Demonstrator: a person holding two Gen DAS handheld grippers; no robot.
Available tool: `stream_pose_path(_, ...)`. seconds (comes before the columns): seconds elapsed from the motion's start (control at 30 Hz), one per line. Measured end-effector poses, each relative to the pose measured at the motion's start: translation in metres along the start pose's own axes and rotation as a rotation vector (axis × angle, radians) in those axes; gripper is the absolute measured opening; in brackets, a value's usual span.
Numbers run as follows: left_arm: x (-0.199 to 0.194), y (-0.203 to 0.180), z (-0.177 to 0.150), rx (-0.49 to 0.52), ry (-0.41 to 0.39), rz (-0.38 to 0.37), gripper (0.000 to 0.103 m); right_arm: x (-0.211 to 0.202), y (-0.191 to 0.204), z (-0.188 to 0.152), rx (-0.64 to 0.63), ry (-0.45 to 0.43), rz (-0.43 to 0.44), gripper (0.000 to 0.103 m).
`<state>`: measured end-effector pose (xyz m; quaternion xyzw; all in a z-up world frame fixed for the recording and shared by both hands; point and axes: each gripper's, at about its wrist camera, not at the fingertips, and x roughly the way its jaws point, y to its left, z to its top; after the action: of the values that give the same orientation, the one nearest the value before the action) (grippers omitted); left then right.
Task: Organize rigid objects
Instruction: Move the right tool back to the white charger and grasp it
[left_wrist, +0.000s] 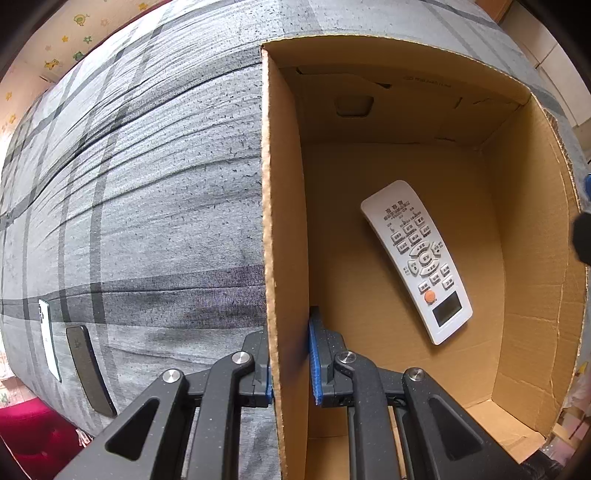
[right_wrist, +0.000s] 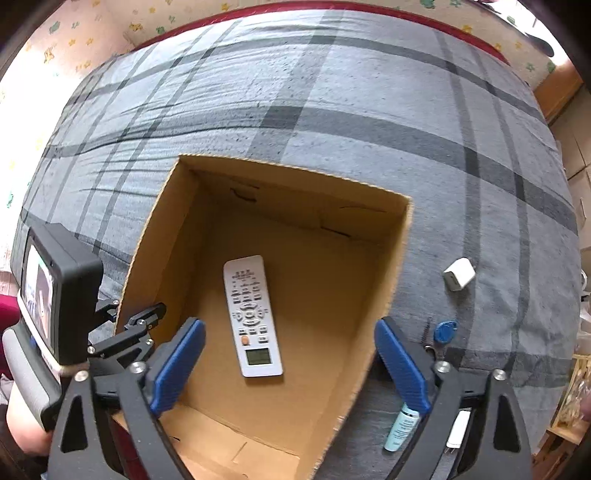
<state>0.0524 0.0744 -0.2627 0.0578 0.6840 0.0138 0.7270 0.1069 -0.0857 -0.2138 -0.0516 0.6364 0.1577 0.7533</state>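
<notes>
Remote (right_wrist: 252, 315) lies flat on the floor of the box (right_wrist: 384, 280), clear of all walls. Left gripper (left_wrist: 291, 363) clamps the box wall; right gripper (right_wrist: 290, 363) hangs released above (only its view shows charger (right_wrist: 458, 274), blue tag (right_wrist: 444, 331)).

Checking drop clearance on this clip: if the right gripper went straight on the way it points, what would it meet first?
Most likely the white rectangular remote control lying flat on the floor of the open brown cardboard box. The right gripper stands open and empty above it, nothing between. Depth is hard to judge, so bare cardboard beside the remote is possible.
</notes>
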Motion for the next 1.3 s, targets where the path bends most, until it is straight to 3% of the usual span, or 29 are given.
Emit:
stream_pose_path(0.4, 0.002, -0.006, 0.003, 0.026, 0.017, 0.011, 0.016, -0.028, -0.055, -0.029, 0.101, -0.053, -0.089, 0.101)
stream_pose_path(0.8, 0.005, -0.004, 0.007, 0.032, 0.023, 0.006, 0.016, -0.041, -0.124, -0.057, 0.248, -0.048, -0.185, 0.101)
stream_pose_path(1.3, 0.005, -0.004, 0.006, 0.032, 0.024, 0.007, 0.016, 0.006, -0.206, -0.123, 0.429, 0.038, -0.264, 0.101)
